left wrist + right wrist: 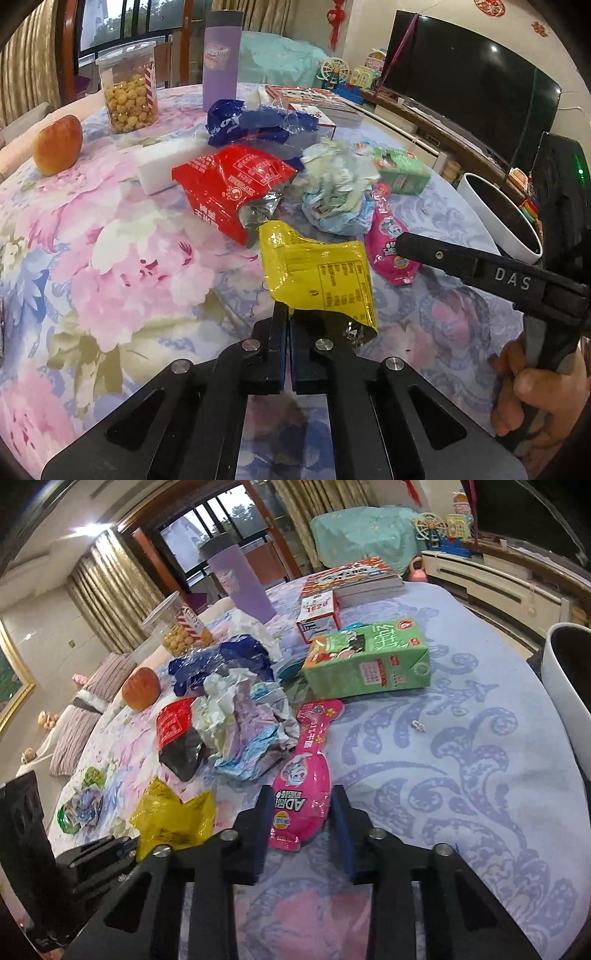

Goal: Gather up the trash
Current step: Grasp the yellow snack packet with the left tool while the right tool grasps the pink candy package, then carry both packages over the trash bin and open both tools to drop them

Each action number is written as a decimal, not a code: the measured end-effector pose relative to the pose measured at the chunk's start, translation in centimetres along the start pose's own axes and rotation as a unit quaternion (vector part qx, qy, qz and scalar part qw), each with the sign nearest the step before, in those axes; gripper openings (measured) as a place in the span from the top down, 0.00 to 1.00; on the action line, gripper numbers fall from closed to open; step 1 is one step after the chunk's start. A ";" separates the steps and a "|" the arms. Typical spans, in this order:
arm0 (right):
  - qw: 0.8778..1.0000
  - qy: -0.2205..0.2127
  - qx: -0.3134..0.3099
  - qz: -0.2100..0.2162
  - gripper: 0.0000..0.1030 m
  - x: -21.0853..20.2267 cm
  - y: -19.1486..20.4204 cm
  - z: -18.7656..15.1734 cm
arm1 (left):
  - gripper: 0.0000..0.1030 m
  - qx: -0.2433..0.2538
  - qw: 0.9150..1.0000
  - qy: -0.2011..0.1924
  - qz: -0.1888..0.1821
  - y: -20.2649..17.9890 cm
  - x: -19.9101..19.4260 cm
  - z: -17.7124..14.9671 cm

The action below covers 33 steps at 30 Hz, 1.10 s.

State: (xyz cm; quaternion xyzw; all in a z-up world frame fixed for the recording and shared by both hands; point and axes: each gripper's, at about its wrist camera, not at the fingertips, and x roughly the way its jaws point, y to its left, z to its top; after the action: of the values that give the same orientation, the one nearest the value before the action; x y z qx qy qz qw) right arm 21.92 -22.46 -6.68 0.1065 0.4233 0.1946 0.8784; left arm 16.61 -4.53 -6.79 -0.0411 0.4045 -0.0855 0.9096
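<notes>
Gripping the yellow snack wrapper (317,273) by its lower edge, my left gripper (289,325) has its fingers clamped together on the foil, holding it above the floral counter (110,258). My right gripper (301,819) has its fingers apart, one on each side of the pink snack pouch (303,775), which lies flat on the counter. Just beyond sit crumpled paper (243,716), a red wrapper (229,184) and a green carton (369,664). A white bin (498,218) stands at the counter's right edge.
</notes>
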 end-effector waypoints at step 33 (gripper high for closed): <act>0.998 -0.001 0.064 0.026 0.69 -0.1 -0.2 -0.4 | 0.99 -0.015 1.000 -0.004 -0.005 0.4 -1.1 -0.9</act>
State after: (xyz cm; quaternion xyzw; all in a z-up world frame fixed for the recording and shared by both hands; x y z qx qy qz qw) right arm 21.62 -22.66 -6.91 0.1730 0.4311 0.1895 0.8650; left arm 15.24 -3.97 -6.67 -0.0569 0.4022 -0.0843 0.9099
